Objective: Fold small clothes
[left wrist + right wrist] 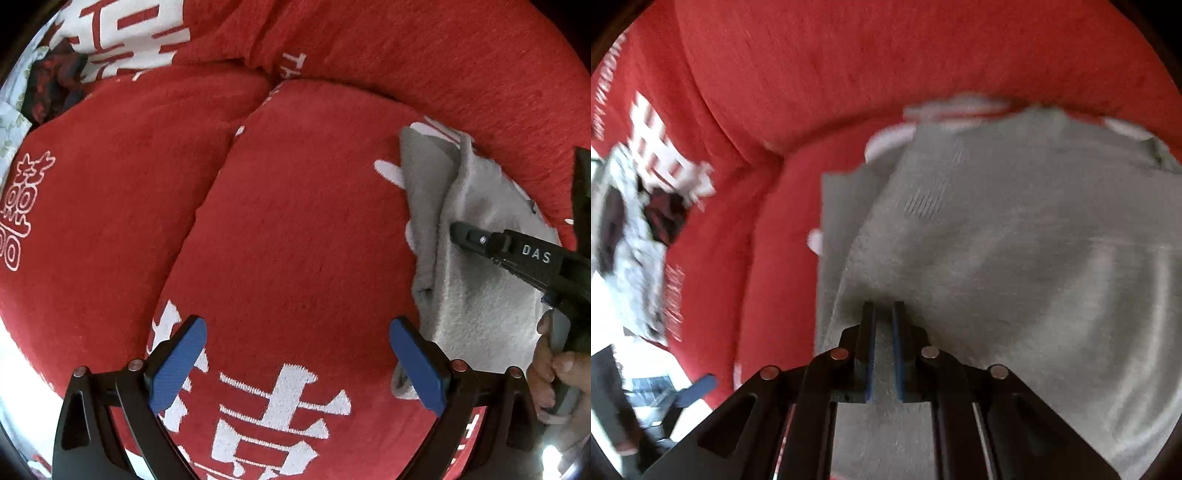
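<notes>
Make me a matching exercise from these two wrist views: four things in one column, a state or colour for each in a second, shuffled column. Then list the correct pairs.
Things
1. left gripper
2. right gripper
3. grey garment
4. red blanket

States or colours
A. red pile with white characters, spread under everything
B. fingers nearly closed, with grey fabric between them
C. blue pads wide apart, nothing between them
D. pale grey, lying rumpled on the red surface

Pairs: 1-C, 2-B, 3-D, 4-A
</notes>
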`<state>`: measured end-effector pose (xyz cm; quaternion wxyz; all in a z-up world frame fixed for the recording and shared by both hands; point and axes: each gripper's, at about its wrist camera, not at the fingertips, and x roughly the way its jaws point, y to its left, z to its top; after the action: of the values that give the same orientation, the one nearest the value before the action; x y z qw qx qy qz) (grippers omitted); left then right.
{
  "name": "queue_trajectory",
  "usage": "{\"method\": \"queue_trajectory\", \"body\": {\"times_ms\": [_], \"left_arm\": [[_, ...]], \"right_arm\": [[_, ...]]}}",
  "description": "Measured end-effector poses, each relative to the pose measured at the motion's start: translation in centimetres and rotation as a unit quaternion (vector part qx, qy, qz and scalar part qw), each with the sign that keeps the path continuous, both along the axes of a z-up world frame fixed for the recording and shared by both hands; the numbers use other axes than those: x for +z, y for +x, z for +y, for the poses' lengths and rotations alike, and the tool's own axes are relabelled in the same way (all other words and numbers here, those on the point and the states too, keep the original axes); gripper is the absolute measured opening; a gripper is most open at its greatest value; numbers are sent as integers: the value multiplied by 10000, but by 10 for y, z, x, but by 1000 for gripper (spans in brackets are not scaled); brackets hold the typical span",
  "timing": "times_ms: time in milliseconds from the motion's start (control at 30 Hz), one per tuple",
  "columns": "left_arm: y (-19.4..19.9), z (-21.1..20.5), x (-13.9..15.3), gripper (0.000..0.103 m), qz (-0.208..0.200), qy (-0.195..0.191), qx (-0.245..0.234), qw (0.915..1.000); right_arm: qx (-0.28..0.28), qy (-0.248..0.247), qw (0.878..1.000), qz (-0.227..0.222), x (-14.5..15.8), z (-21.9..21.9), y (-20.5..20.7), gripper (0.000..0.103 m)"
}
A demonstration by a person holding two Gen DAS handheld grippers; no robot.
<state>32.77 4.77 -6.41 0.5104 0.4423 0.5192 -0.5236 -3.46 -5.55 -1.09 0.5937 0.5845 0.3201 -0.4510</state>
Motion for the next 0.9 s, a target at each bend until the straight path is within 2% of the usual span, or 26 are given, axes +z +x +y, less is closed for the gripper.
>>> {"method": "queue_trajectory", "body": {"times_ms": [67,133,233,333,467,633,700,800,900], "left_arm": [[2,-1,-2,100,-7,17,19,10000],[2,-4,-3,100,-70,37,20,10000],[1,-7,-3,100,-202,36,33,9998],[-2,-11,-1,100,-254,26,-15,9997],[-13,-13,1,100,-260,50,-182,9995],[-28,-15,3,100,-238,81,-330,9991],[-36,-16,3,100,-228,98,-408,9989],[-45,-16,4,100,-230,113,-524,9983],[-55,-17,4,100,-237,148,-643,9975]], "right_arm": [[168,-16,9999,-24,4,3,7,10],[384,98,9989,-261,4,13,13,10],[866,76,9962,-113,10,28,26,10],[956,357,9941,-365,12,38,28,11],[810,533,9941,-483,24,67,13,11],[256,691,9964,-431,40,100,-16,11],[88,750,9965,-370,43,110,-31,14],[-184,821,9960,-312,44,120,-49,27],[-384,881,9949,-291,44,132,-63,27]]}}
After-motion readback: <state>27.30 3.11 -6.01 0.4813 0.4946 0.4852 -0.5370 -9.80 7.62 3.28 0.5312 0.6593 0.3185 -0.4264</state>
